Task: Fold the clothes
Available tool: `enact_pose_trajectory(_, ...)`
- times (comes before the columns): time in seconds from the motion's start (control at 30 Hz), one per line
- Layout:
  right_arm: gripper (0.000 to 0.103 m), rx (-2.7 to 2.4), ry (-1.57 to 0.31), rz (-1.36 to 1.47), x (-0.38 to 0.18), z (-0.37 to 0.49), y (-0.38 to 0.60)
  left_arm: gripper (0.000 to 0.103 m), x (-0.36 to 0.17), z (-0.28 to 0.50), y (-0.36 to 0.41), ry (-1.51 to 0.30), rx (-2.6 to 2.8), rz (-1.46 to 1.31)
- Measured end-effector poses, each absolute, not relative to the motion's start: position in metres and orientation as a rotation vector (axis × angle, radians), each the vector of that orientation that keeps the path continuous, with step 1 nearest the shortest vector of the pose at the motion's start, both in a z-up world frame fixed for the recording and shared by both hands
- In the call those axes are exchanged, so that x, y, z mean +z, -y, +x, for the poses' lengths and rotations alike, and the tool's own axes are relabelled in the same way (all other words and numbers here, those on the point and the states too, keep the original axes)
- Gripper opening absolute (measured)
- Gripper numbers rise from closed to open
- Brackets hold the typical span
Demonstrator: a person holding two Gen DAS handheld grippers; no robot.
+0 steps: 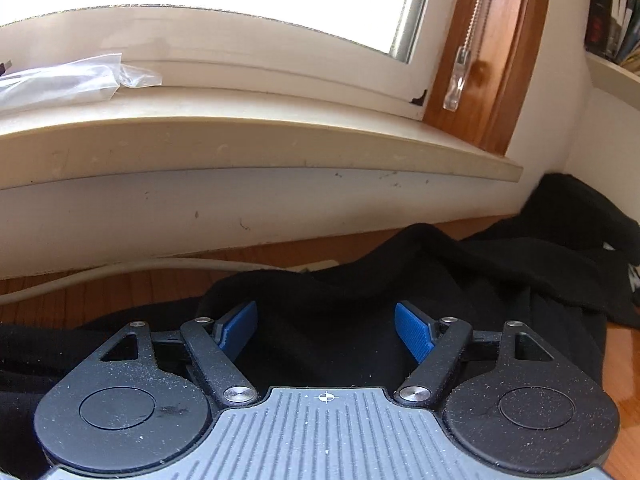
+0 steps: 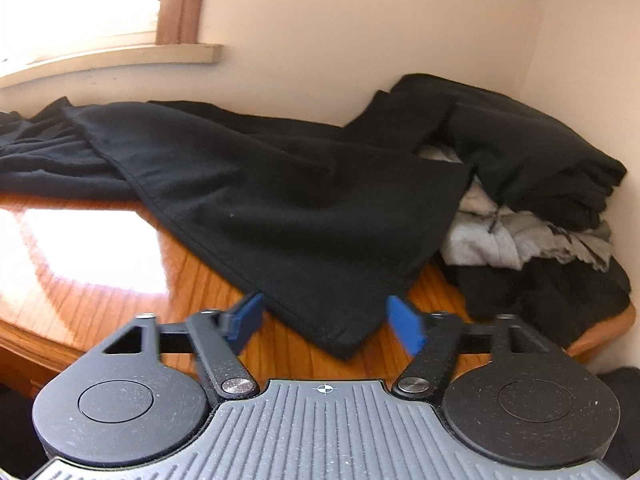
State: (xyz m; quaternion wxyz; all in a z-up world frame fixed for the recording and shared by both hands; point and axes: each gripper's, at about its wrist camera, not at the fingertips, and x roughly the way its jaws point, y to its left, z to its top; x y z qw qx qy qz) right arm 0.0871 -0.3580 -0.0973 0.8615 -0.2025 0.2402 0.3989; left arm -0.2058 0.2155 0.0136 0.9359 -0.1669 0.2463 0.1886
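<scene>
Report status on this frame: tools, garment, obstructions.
Left tool open, over black garment. Right tool open, straddling the garment's near corner. Clothes pile crowds the table's right side.

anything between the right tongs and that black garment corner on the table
Nothing visible. The right tongs are open, and the black garment has its corner lying on the bare wooden table right between them.

— What sort of place am I working in?
— A home: a wooden table pushed under a window sill, books on a shelf, clothes piled in its far right corner.
</scene>
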Motion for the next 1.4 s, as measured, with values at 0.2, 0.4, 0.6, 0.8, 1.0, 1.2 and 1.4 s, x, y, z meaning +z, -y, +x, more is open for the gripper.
enact_pose_trajectory(0.2, 0.009, 0.84, -0.5, -0.515, -0.094, 0.1, 0.338, 0.08, 0.015, -0.203, -0.213, -0.512, 0.39, -0.326)
enact_pose_trajectory(0.4, 0.008, 0.764, -0.344, -0.623, -0.046, 0.139, 0.275, 0.08, 0.016, -0.204, -0.21, -0.516, 0.404, -0.313)
enact_pose_trajectory(0.6, 0.007, 0.671, -0.187, -0.7, 0.013, 0.193, 0.192, 0.08, 0.017, -0.207, -0.211, -0.508, 0.408, -0.318)
enact_pose_trajectory(0.8, 0.031, 0.619, -0.185, -0.624, 0.011, 0.214, 0.182, 0.08, 0.016, -0.205, -0.21, -0.515, 0.405, -0.318)
enact_pose_trajectory(1.0, 0.047, 0.57, -0.193, -0.537, 0.004, 0.23, 0.18, 0.081, 0.016, -0.203, -0.209, -0.527, 0.408, -0.307)
enact_pose_trajectory(1.2, 0.047, 0.528, -0.238, -0.428, -0.004, 0.242, 0.198, 0.082, 0.016, -0.2, -0.206, -0.551, 0.409, -0.296)
enact_pose_trajectory(1.4, 0.047, 0.529, -0.371, -0.245, -0.025, 0.24, 0.263, 0.082, 0.014, -0.198, -0.198, -0.579, 0.415, -0.254)
